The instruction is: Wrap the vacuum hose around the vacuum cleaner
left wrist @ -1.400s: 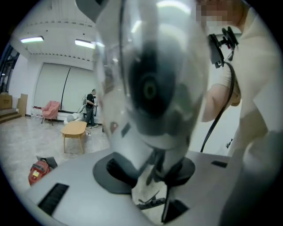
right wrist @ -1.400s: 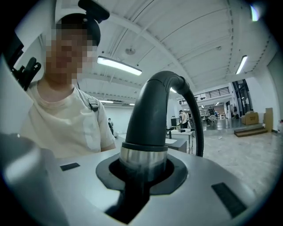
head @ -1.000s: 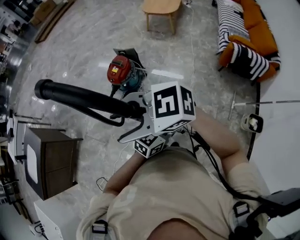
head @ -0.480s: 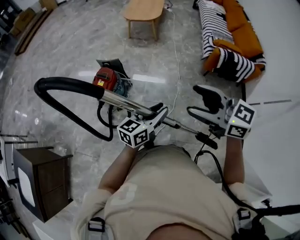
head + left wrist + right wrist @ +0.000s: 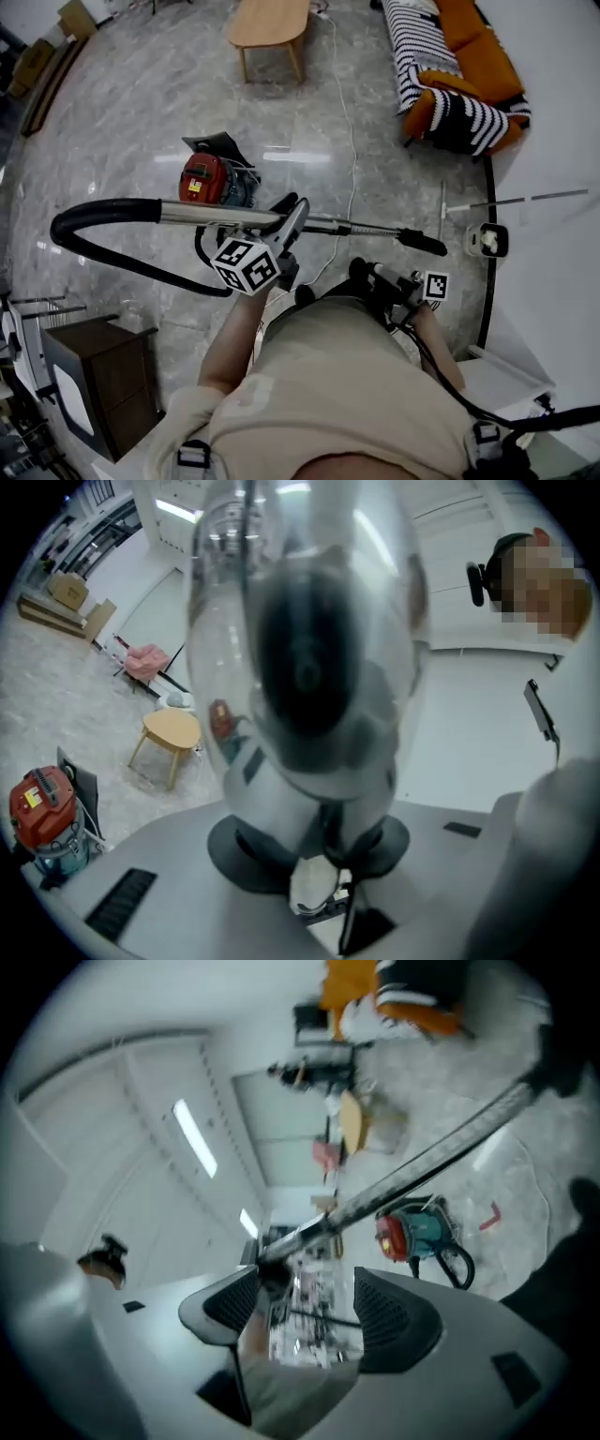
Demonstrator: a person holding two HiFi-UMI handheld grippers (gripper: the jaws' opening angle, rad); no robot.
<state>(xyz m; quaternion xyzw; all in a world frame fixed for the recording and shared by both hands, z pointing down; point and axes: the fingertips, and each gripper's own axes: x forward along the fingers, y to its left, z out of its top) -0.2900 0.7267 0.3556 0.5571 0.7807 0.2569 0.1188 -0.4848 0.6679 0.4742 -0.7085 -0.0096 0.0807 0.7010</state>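
The red vacuum cleaner (image 5: 208,178) stands on the marble floor ahead of me, and shows small in the left gripper view (image 5: 42,803) and the right gripper view (image 5: 412,1232). Its chrome wand (image 5: 356,226) lies about level in front of my chest. The black hose (image 5: 103,211) loops off its left end and back toward the machine. My left gripper (image 5: 289,217) is shut on the wand, which fills that gripper's view (image 5: 309,621). My right gripper (image 5: 367,274) hangs low by my waist. Its jaws (image 5: 314,1307) have just been opening and stand wide with nothing between them.
A small wooden table (image 5: 270,23) stands at the far side. A striped sofa with orange cushions (image 5: 450,66) fills the far right. A dark cabinet (image 5: 94,384) sits near left. A white cord (image 5: 349,141) runs across the floor.
The right gripper has let go of the wand, swung out to the right and dropped to my waist. The left gripper has carried the wand to level, with the hose loop swung left.
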